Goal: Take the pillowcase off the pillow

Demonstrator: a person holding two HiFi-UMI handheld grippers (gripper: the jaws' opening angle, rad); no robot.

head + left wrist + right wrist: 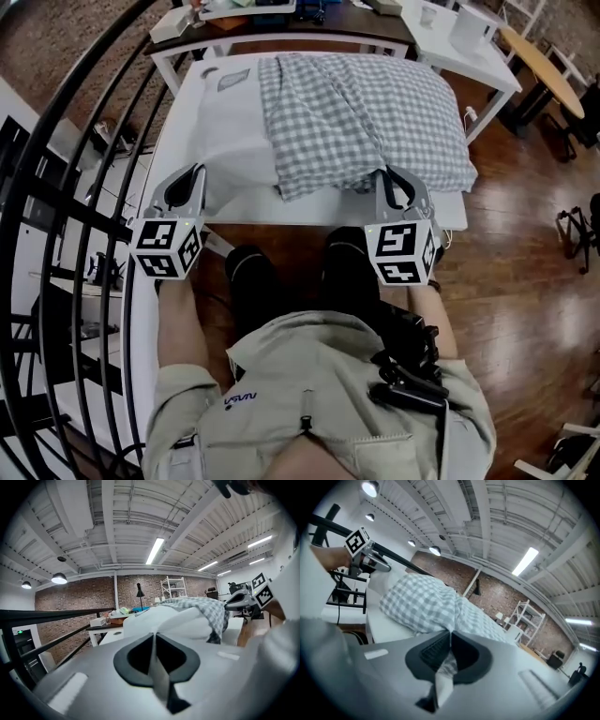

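Note:
A white pillow (pixel 225 141) lies on a white table (pixel 319 211), its right part covered by a grey-and-white checked pillowcase (pixel 366 112). My left gripper (pixel 192 173) is at the pillow's bare near-left corner, shut on a fold of the white pillow fabric (pixel 154 667). My right gripper (pixel 392 178) is at the near edge of the pillowcase, shut on a pinch of the checked cloth (pixel 446 665). In the left gripper view the pillow (pixel 173 620) bulges ahead with the pillowcase (pixel 208 609) draped over its far side. The right gripper view shows the pillowcase (pixel 426 604) rising just beyond the jaws.
A black railing (pixel 84 141) curves along the left. Behind the table stands a dark-topped desk (pixel 281 33) with small items, a white table (pixel 469 52) and a round wooden table (pixel 539 66) at the back right. The person's legs (pixel 300 281) are against the table's near edge.

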